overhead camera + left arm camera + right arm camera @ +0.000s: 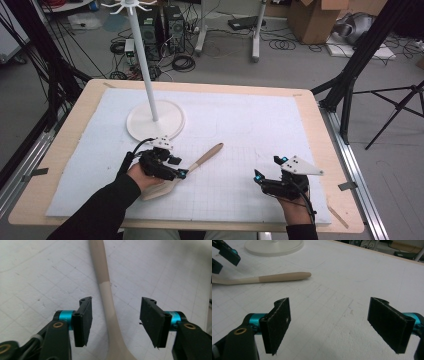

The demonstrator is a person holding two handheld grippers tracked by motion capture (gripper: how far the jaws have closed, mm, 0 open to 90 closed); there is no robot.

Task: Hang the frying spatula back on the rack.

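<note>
the right gripper (270, 172) sits near the front edge of the white mat (250, 125), on the person's right, its jaws wide apart with bare gridded mat between them; in the right gripper view (329, 325) the two black pads (277, 323) stand clear of everything.

to the left, the left gripper (176, 167) hangs low over a spatula (192, 167) that lies flat on the mat, blade toward the person and handle slanting away to the right. in the left gripper view (115, 323) the jaws straddle the narrow neck of the spatula (110, 302), one pad (83, 322) on each side of it, with a gap of mat showing between each pad and the neck, so the jaws are part-way apart and not clamped on it. the handle's far half is a darker tan than the pale near half. the right gripper view shows that handle (284, 277) lying on the mat well apart from the right gripper.

beyond the spatula stands a white rack (150, 95), a tall pole on a round base (172, 127) set on the mat, with hooks at its top.

the mat covers most of a wooden table (75, 115). past the table, cables and cardboard boxes (320, 17) lie on the floor.
</note>
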